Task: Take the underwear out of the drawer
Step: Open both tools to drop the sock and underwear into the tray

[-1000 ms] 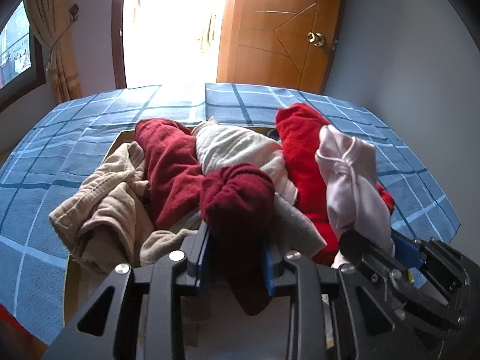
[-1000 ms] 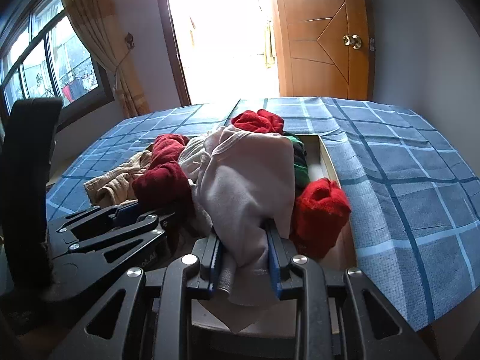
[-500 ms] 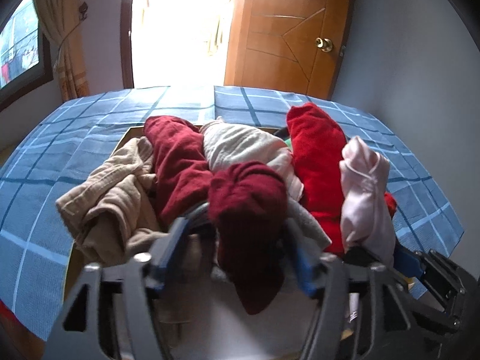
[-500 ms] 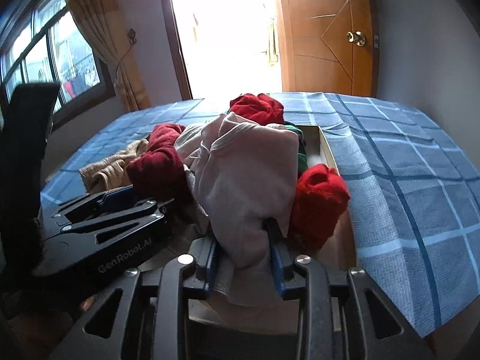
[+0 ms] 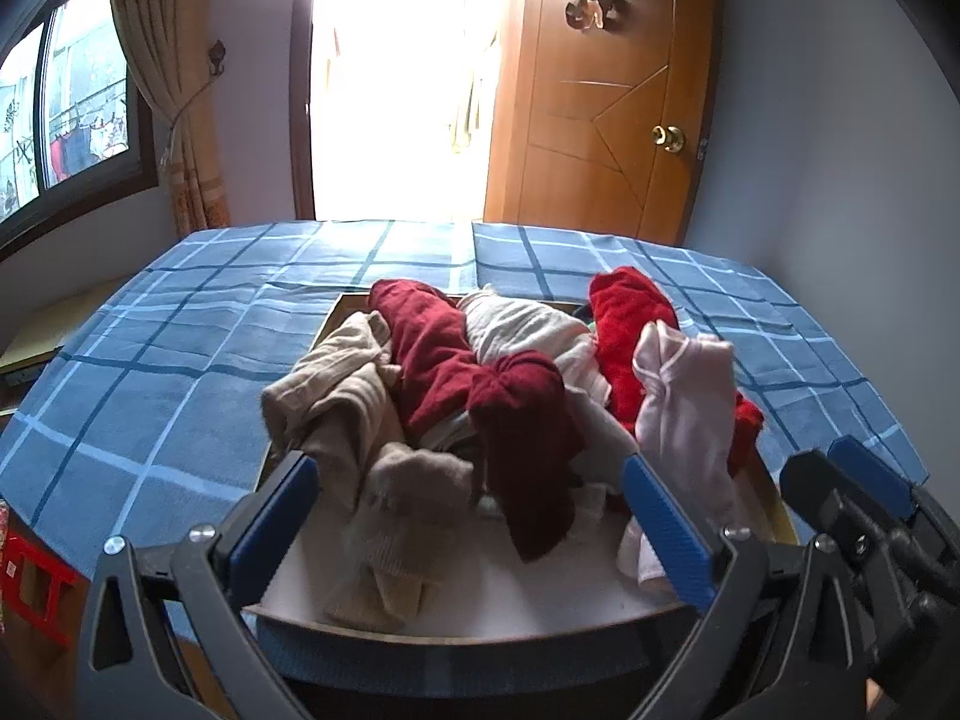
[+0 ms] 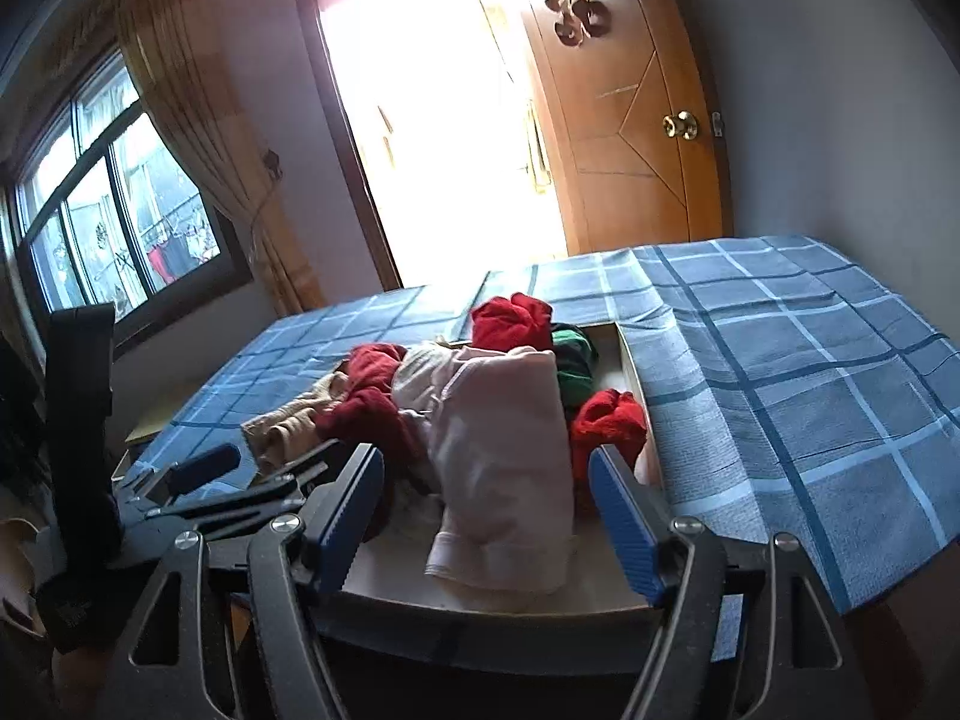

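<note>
An open wooden drawer (image 5: 480, 606) (image 6: 630, 372) is piled with underwear. In the left wrist view I see a dark red piece (image 5: 522, 420), beige pieces (image 5: 336, 402), a white piece (image 5: 528, 330), a bright red piece (image 5: 627, 324) and a pale pink piece (image 5: 684, 414). My left gripper (image 5: 474, 516) is open and empty in front of the dark red piece. My right gripper (image 6: 489, 510) is open and empty; the pale pink piece (image 6: 504, 468) lies between its fingers, draped toward the drawer's front. A green piece (image 6: 573, 360) lies at the back.
The drawer sits in a surface covered by a blue checked cloth (image 5: 180, 360) (image 6: 780, 390). A wooden door (image 5: 606, 120) and a bright doorway stand behind, a window and curtain (image 5: 162, 90) to the left. A red object (image 5: 30, 588) is at the lower left.
Both grippers have opened and pulled back. The left let go of the dark red piece and the right let go of the pale pink piece, which now rest on the pile.
</note>
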The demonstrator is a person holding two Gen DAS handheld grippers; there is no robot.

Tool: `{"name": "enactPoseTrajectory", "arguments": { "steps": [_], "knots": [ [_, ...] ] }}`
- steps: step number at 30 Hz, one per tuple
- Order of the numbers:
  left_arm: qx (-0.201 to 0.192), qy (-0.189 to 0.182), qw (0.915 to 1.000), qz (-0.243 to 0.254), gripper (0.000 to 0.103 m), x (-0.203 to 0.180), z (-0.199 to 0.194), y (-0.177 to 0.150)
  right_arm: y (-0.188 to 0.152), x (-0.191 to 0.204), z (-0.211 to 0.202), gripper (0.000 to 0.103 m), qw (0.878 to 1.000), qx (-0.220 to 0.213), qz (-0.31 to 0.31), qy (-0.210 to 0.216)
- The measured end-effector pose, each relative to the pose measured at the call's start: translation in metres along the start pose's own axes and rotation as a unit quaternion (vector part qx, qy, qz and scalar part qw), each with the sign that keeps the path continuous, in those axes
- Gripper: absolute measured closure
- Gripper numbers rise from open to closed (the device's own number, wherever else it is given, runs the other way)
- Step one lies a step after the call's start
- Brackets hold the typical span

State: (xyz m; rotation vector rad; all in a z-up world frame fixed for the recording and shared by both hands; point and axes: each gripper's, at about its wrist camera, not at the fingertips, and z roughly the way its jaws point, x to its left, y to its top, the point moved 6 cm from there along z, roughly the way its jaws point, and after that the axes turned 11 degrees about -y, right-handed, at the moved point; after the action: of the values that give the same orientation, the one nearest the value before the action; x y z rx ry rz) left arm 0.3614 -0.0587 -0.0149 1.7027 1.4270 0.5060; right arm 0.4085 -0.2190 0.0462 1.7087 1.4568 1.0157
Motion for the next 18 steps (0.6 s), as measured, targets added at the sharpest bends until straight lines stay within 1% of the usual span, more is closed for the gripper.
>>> {"name": "enactPoseTrajectory", "arguments": {
  "steps": [6,12,18],
  "knots": [
    [0.002,0.010,0.9999,0.013,0.001,-0.002,-0.012,-0.018,-0.009,0.004,-0.018,0.028,1.000,-0.021,0.003,0.001],
    [-0.004,0.008,1.0000,-0.003,0.001,0.001,-0.023,-0.029,-0.016,0.004,-0.032,0.028,0.999,-0.040,0.011,0.001],
    [-0.012,0.018,0.9997,0.008,0.001,0.000,-0.035,-0.039,-0.022,0.004,-0.042,0.028,0.999,-0.042,0.013,0.002]
  ]
}}
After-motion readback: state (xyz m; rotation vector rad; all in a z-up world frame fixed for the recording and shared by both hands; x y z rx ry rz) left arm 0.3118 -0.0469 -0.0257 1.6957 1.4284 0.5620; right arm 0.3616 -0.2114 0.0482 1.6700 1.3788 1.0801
